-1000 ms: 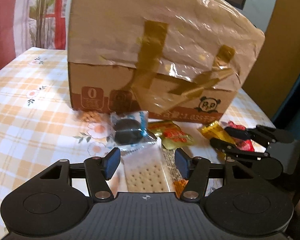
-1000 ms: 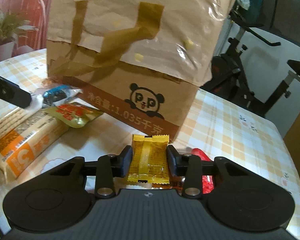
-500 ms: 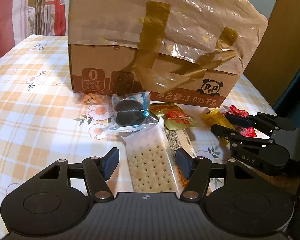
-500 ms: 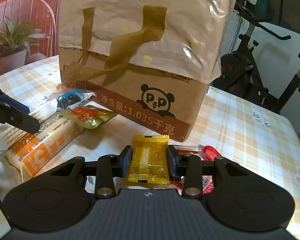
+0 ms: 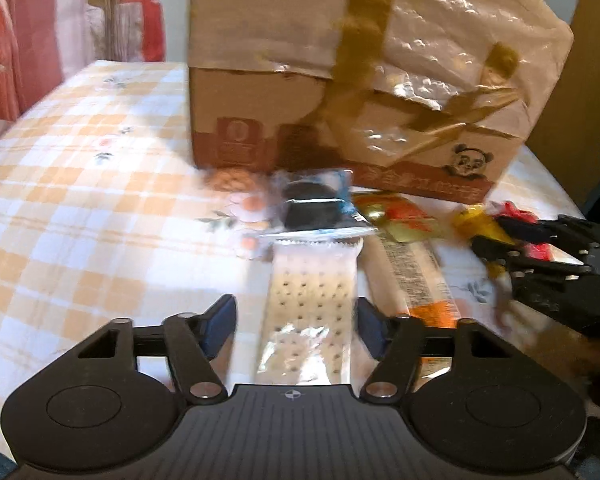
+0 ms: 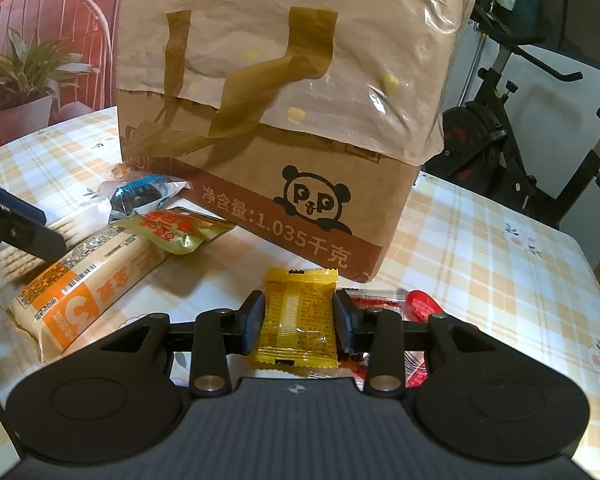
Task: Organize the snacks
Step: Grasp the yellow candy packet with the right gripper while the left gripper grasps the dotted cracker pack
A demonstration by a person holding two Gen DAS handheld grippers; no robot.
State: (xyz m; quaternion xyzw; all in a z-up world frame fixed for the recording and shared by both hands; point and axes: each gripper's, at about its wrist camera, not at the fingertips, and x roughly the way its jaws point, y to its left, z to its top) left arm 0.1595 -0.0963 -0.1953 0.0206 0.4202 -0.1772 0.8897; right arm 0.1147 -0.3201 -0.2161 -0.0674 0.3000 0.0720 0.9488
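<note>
While the right gripper [image 6: 299, 322] pinches the yellow pack [image 6: 296, 320] between its fingers, just in front of the box [image 6: 284, 120], the left gripper [image 5: 296, 322] is spread wide around the cracker pack [image 5: 312, 304], not touching it. Bare surface [image 5: 80, 208] lies to the left.

matt cardboard box [image 6: 316, 216], glossy plastic liner [image 6: 300, 48]

A lived-in home room: the worktop [image 6: 480, 248] wears an orange-checked floral cloth, with a taped cardboard box [image 6: 284, 92] on it. Behind the box stand an exercise bike [image 6: 516, 128], a red chair [image 6: 60, 12] and a potted plant [image 6: 24, 80].
</note>
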